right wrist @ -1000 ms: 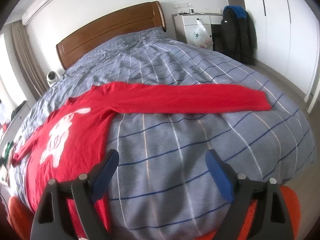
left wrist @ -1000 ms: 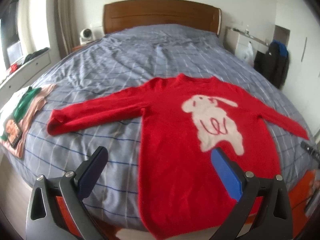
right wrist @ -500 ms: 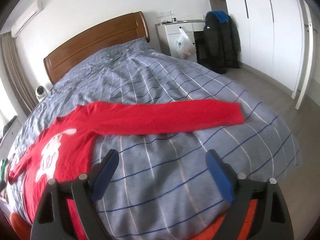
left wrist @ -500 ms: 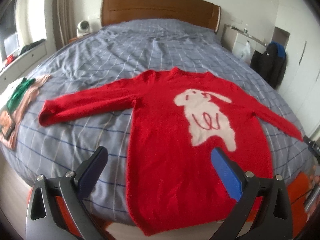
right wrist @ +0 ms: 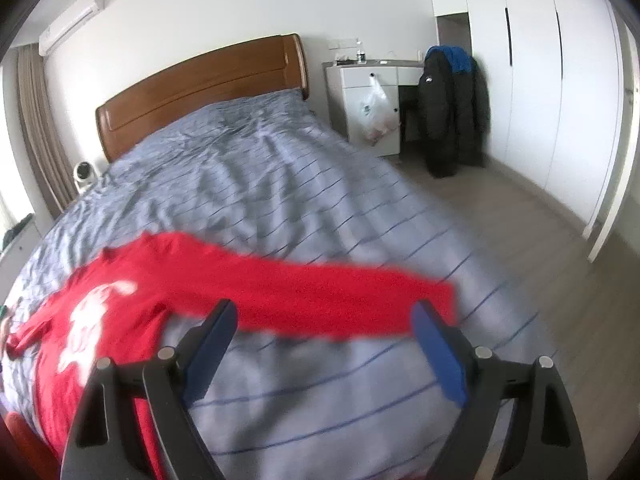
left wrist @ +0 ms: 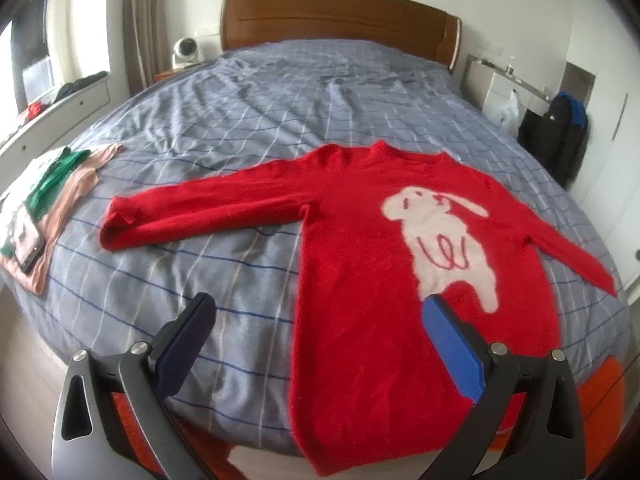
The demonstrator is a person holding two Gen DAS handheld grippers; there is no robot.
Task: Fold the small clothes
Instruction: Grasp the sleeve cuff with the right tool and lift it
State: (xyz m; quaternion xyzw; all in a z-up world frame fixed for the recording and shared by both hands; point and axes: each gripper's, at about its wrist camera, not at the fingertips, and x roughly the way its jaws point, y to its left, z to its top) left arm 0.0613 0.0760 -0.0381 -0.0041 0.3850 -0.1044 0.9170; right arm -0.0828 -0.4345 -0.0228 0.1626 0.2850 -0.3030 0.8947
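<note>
A red sweater with a white rabbit on its front lies flat on the bed, both sleeves spread out. My left gripper hangs open above the foot of the bed, its jaws either side of the sweater's lower left edge, nothing between them. In the right wrist view the sweater lies to the left and one sleeve runs across the picture. My right gripper stands open above that sleeve, with the cuff close to its right finger; the view is blurred.
The bed has a grey-blue checked cover and a wooden headboard. Folded clothes lie at the bed's left edge. A white cabinet, a dark coat and white wardrobes stand to the right, with bare floor between.
My right gripper has risen and swung right, so the sleeve now sits lower, between its jaws, and more floor shows. The left wrist view shifted slightly left. Both stay open.
</note>
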